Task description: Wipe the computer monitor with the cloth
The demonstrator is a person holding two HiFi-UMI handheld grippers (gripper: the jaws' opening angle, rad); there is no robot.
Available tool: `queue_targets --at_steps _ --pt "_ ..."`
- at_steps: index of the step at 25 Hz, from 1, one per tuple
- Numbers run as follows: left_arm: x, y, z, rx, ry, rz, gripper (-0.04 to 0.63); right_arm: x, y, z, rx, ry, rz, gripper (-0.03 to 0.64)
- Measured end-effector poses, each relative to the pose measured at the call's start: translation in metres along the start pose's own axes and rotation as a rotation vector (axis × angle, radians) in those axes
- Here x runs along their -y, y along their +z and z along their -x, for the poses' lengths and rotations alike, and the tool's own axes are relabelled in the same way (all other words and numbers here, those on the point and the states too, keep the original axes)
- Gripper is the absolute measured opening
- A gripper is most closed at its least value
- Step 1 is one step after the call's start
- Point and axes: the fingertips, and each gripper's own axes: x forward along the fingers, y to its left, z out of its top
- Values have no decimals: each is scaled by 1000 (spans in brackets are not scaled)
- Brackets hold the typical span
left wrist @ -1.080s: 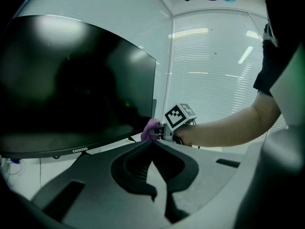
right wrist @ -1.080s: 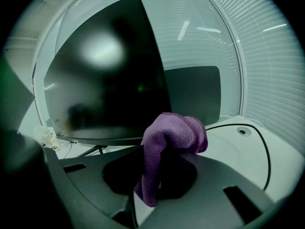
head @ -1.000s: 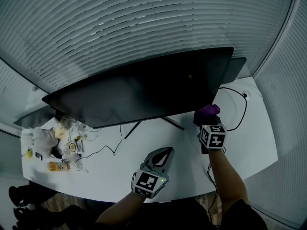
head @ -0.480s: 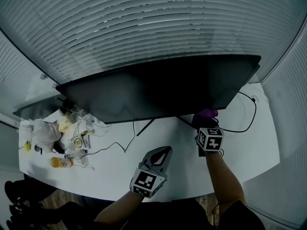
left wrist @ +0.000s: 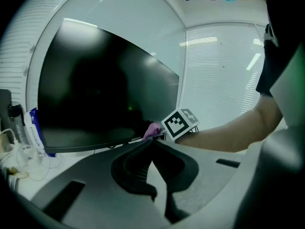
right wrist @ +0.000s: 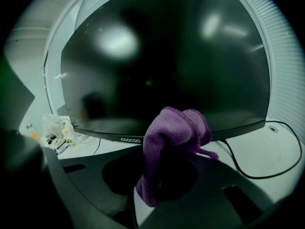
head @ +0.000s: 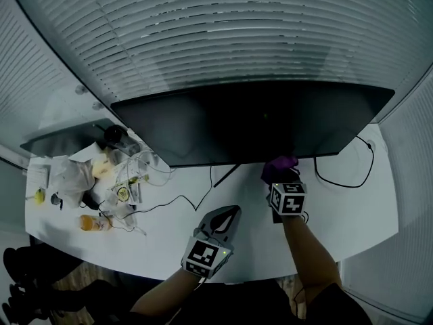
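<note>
A wide black monitor (head: 257, 124) stands on the white desk (head: 176, 239), screen dark. My right gripper (head: 281, 175) is shut on a purple cloth (head: 279, 166), held just below the monitor's lower edge, right of the stand. In the right gripper view the purple cloth (right wrist: 174, 137) bunches over the jaws in front of the monitor (right wrist: 167, 61). My left gripper (head: 228, 215) hangs shut and empty over the desk's front, left of the right one. From the left gripper view, the monitor (left wrist: 100, 94) and the cloth (left wrist: 152, 129) show ahead of my left gripper (left wrist: 151, 142).
Clutter lies on the desk's left: plastic bags (head: 74, 178), an orange bottle (head: 91, 222), small items and thin wires (head: 176, 202). A black cable (head: 345, 175) loops at the right. Blinds (head: 223, 32) stand behind the monitor.
The head view has swung, so the monitor sits more centred and level. My right gripper with the cloth has shifted left along the monitor's lower edge. The left gripper has hardly moved.
</note>
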Motion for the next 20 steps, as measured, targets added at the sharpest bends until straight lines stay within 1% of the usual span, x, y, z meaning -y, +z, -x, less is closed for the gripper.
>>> queue_targets --at_steps 6,15,20 --pt "-31 -9 30 0 32 18 3 -38 -5 -14 -12 9 -12 61" --pt "-68 -16 60 11 59 42 5 -113 -10 -35 -31 67 7 61" --pt "-92 -20 79 15 89 57 5 -157 -12 -48 -39 113 12 60"
